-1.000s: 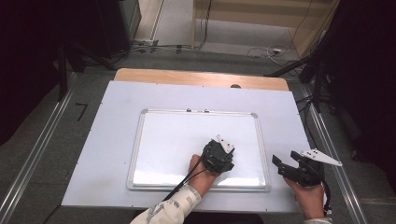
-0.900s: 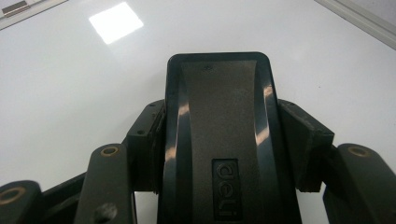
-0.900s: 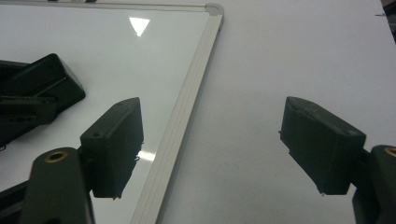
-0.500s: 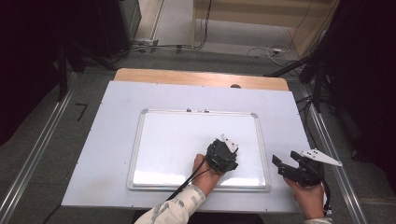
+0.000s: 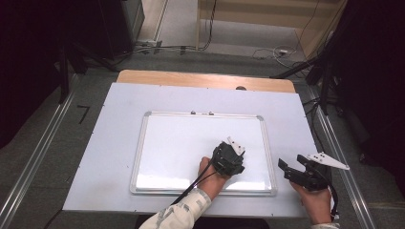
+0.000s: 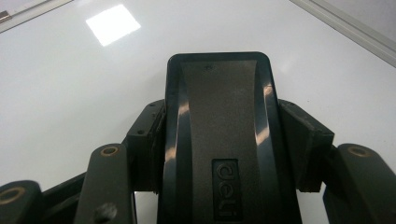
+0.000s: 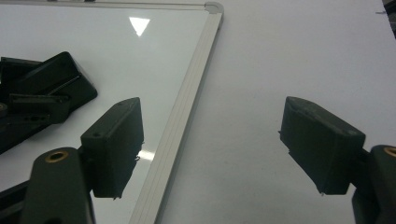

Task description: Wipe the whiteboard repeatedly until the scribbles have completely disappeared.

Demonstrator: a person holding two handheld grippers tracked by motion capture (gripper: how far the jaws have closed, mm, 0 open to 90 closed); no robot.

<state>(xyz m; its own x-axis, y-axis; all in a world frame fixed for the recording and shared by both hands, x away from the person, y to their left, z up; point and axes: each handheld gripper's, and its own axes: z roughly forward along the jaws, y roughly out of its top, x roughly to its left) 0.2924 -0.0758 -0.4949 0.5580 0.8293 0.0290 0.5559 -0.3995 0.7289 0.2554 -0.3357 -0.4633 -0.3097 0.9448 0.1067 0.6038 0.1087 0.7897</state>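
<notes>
Eraser clamped in left gripper, on whiteboard near-right area

Eraser [image 6: 217,135]: black, glossy edges, embossed "deli" label near its near end. Sits between the left gripper's jaws, both pads pressed against its long sides, so it's pinched. Underside appears flat on the board surface, can't confirm contact from the left gripper view.

Left gripper [image 5: 228,160]: over the near-right part of the whiteboard [image 5: 172,143], hand and patterned sleeve coming in from the near edge, cable trailing back toward the person.

Right gripper [image 5: 305,172]: off the board, over the table [image 5: 119,114] just right of the board's near-right corner. Jaws spread wide, nothing between them. In the right gripper view its left jaw overlaps the board's metal frame, its right jaw is over bare table; the left gripper is at that view's left edge.

Whiteboard: silver frame, white face with glare patches, no visible marks. Lies roughly centred on the white table top, wood strip along the far edge
</notes>
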